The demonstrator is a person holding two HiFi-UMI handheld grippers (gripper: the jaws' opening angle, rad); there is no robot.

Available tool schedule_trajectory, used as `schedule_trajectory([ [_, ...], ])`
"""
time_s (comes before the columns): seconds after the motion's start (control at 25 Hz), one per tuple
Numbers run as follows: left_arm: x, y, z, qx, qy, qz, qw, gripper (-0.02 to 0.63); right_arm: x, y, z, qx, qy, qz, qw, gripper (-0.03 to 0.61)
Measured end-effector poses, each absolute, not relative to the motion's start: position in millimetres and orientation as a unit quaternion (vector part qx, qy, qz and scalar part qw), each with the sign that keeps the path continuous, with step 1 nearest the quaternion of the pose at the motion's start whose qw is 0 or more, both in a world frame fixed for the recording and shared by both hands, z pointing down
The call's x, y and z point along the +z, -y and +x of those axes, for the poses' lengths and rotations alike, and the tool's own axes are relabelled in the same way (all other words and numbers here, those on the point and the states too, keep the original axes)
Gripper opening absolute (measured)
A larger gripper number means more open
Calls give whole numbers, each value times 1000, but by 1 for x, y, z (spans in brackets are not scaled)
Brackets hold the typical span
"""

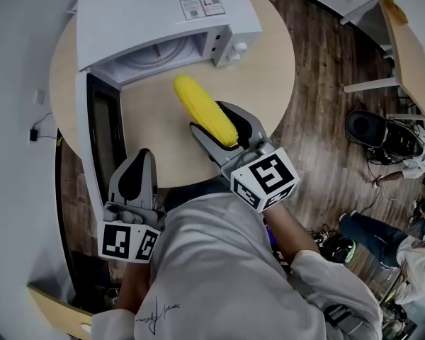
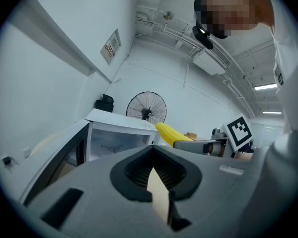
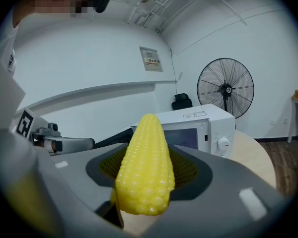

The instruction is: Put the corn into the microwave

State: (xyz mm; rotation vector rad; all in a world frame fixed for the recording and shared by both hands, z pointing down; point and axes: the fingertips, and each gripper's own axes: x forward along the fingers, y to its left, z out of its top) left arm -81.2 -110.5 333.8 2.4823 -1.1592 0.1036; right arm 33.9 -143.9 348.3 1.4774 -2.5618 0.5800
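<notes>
Round pale wooden table [image 1: 269,69] holds a white microwave [image 1: 149,6] with its door open. Right gripper [image 1: 210,117] pinches the long yellow corn cob [image 1: 191,94] just outside it. Left gripper [image 1: 143,154] is closed, empty

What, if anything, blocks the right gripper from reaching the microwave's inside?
Likely nothing, so yes: the door is open, only bare table lies between the right gripper with corn and the microwave, and the left gripper sits aside.
</notes>
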Motion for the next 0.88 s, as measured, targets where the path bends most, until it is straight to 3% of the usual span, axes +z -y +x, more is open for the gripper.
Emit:
schedule_trajectory([
  [0.88,353,129,-71,35,442,864,237,-5,404,195,39,216,854,462,98,264],
])
